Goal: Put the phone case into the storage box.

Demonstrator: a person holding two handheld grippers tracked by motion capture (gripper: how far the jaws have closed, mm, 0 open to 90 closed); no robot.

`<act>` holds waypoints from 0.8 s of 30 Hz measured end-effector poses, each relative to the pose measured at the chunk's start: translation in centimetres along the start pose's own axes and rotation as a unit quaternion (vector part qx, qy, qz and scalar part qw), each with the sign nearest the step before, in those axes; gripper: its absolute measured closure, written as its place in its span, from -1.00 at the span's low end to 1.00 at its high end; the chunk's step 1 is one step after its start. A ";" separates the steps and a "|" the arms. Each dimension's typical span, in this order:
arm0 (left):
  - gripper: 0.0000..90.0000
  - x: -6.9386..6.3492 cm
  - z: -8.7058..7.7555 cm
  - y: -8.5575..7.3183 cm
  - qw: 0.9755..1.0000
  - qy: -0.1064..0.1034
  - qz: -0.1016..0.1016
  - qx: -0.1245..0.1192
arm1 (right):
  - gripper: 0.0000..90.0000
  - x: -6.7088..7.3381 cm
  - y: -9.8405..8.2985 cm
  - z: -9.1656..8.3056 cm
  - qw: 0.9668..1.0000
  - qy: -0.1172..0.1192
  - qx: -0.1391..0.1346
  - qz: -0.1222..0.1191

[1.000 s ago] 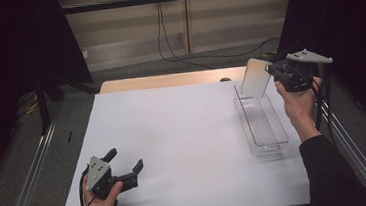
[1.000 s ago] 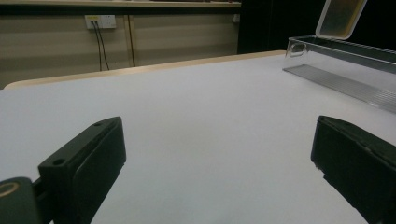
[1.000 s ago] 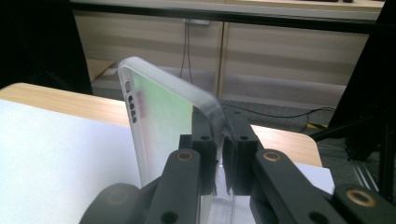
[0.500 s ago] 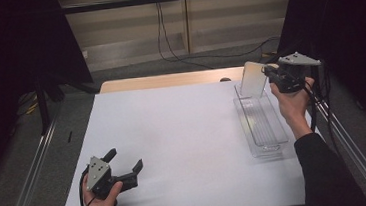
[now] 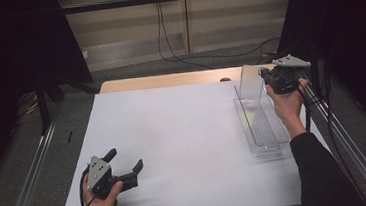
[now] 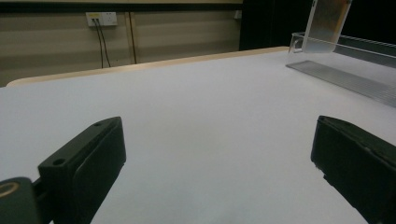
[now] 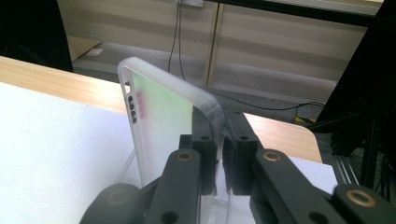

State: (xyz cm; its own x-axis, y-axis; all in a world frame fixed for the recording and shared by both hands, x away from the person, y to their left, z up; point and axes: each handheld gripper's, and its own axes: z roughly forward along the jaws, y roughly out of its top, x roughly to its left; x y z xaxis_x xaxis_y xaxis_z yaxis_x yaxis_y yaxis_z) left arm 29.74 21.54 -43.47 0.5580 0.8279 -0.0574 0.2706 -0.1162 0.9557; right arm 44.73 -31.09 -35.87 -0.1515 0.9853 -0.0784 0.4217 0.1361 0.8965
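While the left gripper (image 5: pixel 127 174) rests open-jawed on the white table (image 5: pixel 184 143), the right gripper (image 5: pixel 265 78) clamps a clear phone case (image 5: pixel 251 83) upright over a clear tray (image 5: pixel 267 143).

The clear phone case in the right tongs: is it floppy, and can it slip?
The clear phone case probably bends somewhat: its thin rim curves where the right tongs pinch it. It looks light, standing upright from one edge grip. Its glossy surface may slip, so lower it slowly into the clear tray.
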 end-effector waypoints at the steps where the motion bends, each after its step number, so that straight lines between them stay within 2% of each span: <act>1: -0.93 0.0 0.0 0.0 1.000 0.000 0.000 0.000 | 0.88 0.1 -0.1 0.2 1.000 0.000 0.001 -0.001; 5: -0.93 0.0 0.0 0.0 1.000 0.000 0.001 0.000 | 0.88 0.3 -0.2 0.7 1.000 0.000 0.001 -0.002; 11: -0.93 0.1 0.2 0.0 1.000 -0.002 -0.012 -0.003 | 0.88 0.6 -0.5 1.5 1.000 -0.003 0.011 -0.006; 14: -0.93 0.1 0.2 0.0 1.000 -0.002 -0.011 -0.002 | 0.88 0.5 -0.7 1.9 1.000 -0.004 0.015 -0.001; 24: -0.93 -0.1 0.2 0.0 1.000 -0.008 -0.007 -0.002 | 0.88 0.7 -1.2 2.4 1.000 -0.017 0.023 -0.012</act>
State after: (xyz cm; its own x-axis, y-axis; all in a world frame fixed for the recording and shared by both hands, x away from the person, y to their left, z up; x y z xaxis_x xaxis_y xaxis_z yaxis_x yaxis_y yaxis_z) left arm 29.87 21.33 -43.51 0.5661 0.8209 -0.0753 0.2749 -0.1018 0.9561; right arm 46.26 -30.36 -38.00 -0.1327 0.9845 -0.1151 0.4594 0.1640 0.8729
